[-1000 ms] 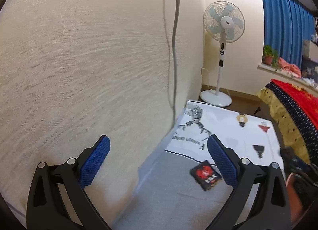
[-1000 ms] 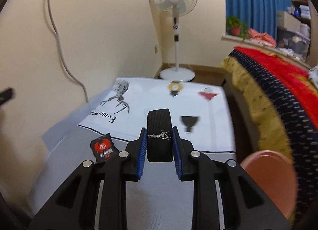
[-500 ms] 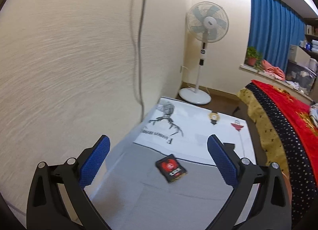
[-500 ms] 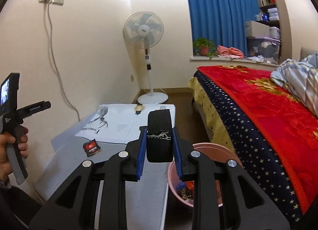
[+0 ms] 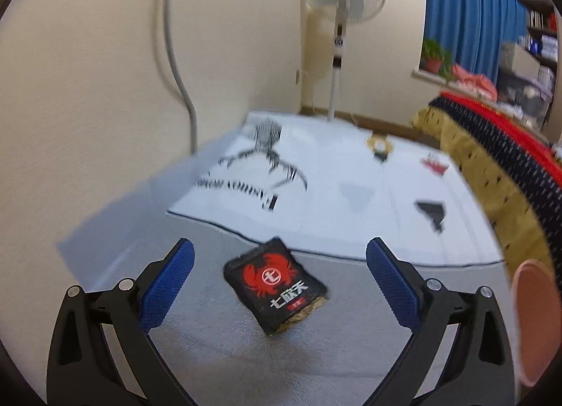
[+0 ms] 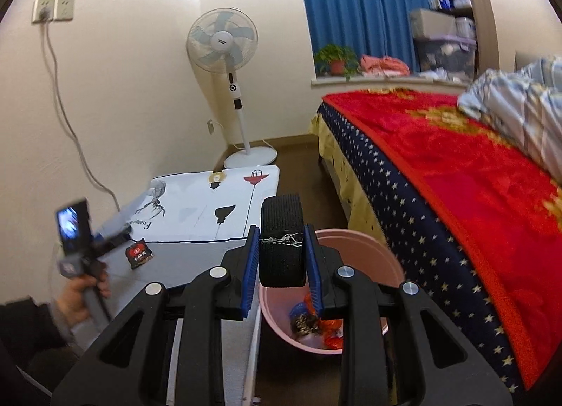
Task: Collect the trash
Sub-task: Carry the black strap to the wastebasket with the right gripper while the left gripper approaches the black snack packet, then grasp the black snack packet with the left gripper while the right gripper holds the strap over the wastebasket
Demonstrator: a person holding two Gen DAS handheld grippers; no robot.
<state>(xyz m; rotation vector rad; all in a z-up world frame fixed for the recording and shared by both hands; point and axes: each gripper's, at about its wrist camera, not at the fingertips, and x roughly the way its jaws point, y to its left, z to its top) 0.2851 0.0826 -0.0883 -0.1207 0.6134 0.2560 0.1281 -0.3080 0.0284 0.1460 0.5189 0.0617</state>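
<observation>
A black snack packet with a red crab print (image 5: 275, 285) lies flat on the grey table top; it also shows small in the right wrist view (image 6: 138, 253). My left gripper (image 5: 279, 267) is open, its blue pads either side of the packet and just above it. My right gripper (image 6: 282, 262) is shut on a black ribbed roll (image 6: 282, 230) and holds it over the near rim of the pink bin (image 6: 383, 258). The bin stands on the floor beside the table and holds several wrappers (image 6: 316, 321).
A white printed cloth (image 5: 316, 188) covers the far half of the table. A wall with a hanging cable (image 5: 175, 54) runs along the left. A standing fan (image 6: 228, 54) is at the far end. A bed with a red blanket (image 6: 456, 167) fills the right.
My left gripper swung away from the wall and down toward the packet, which now sits between its pads. My right gripper carried the black roll rightward to over the pink bin.
</observation>
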